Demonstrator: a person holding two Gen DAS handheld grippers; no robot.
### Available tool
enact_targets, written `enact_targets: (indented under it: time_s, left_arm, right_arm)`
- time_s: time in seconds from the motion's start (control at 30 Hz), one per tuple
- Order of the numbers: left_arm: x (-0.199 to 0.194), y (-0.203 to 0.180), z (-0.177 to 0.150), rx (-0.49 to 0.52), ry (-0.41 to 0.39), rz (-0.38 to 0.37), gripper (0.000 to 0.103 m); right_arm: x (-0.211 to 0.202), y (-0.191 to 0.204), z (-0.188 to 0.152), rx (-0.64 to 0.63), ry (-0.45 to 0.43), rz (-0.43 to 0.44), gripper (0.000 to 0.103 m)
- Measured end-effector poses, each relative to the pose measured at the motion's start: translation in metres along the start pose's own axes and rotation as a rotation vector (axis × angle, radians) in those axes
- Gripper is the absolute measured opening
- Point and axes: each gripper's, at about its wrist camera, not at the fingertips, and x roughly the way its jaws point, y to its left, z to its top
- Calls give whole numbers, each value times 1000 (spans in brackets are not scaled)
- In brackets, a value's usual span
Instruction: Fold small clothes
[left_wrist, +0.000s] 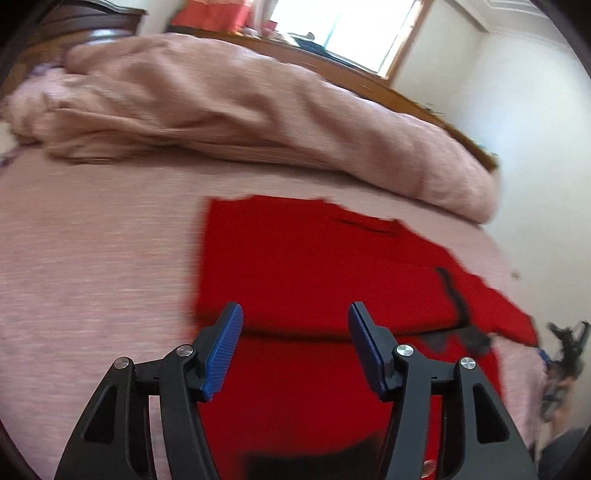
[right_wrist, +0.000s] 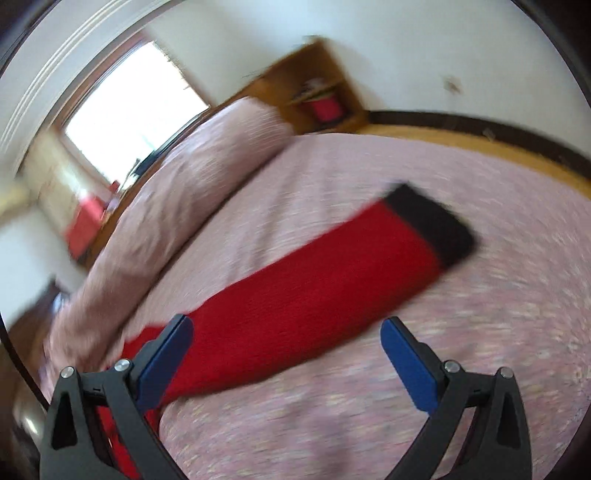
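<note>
A red garment (left_wrist: 314, 266) lies on the pink bed sheet (left_wrist: 92, 258), folded over itself with a fold edge running just beyond my fingertips. My left gripper (left_wrist: 295, 314) hovers above its near part, open, with nothing between the blue pads. In the right wrist view a long red sleeve (right_wrist: 295, 295) with a black cuff (right_wrist: 432, 225) stretches diagonally across the sheet (right_wrist: 406, 369). My right gripper (right_wrist: 288, 328) stands open over the sleeve's near end, its left finger above the red cloth, holding nothing. The other gripper (left_wrist: 565, 354) shows blurred at the right edge of the left wrist view.
A bunched pink duvet (left_wrist: 221, 110) fills the far side of the bed. Behind it are a wooden desk (left_wrist: 351, 70) and a bright window (left_wrist: 343, 29). A wooden shelf (right_wrist: 321, 92) with a red pot stands by the white wall, past the bed's dark edge.
</note>
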Motion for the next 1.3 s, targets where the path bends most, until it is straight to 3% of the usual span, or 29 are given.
enact_targets:
  time_s: [0.07, 0.1, 0.17, 0.23, 0.3, 0.47, 0.67, 0.87, 0.97, 1.0, 1.03, 1.13, 1.2, 1.3]
  left_arm:
    - [-1, 21, 2, -42, -5, 66, 54]
    - [1, 31, 5, -86, 9, 72, 54]
    - [8, 41, 11, -167, 26, 28, 54]
    - [13, 45, 15, -227, 23, 3, 54]
    - [20, 41, 18, -233, 20, 19, 54]
    - [29, 23, 18, -131, 35, 54, 54]
    - [30, 15, 17, -78, 28, 59, 54]
    - [28, 23, 19, -106, 31, 64, 54]
    - [26, 27, 18, -123, 33, 63, 54]
    - [26, 27, 17, -124, 36, 62, 54]
    - [27, 27, 17, -124, 38, 62, 54]
    - [29, 26, 17, -123, 43, 58, 54]
    - [32, 25, 16, -114, 54, 62, 54]
    - [35, 23, 14, -102, 63, 61, 54]
  right_arm:
    - [-2, -31, 4, 127, -7, -5, 103]
    - [-2, -55, 5, 256, -12, 35, 103]
    - [-4, -79, 5, 395, -48, 127, 103]
    - [-4, -84, 9, 432, -67, 147, 103]
    - [2, -82, 13, 415, -56, 130, 103]
    - [23, -72, 29, 330, -26, 109, 103]
    - [34, -81, 49, 321, -72, 181, 103]
    - [32, -84, 54, 301, -91, 220, 101]
    - [29, -85, 51, 280, -64, 156, 92]
    - [34, -78, 51, 268, -18, 76, 83]
    - [35, -75, 50, 266, 8, 21, 81]
    - [38, -67, 52, 280, 13, -36, 85]
    - [40, -65, 53, 271, -24, 14, 96]
    - [40, -68, 58, 262, -91, 72, 98]
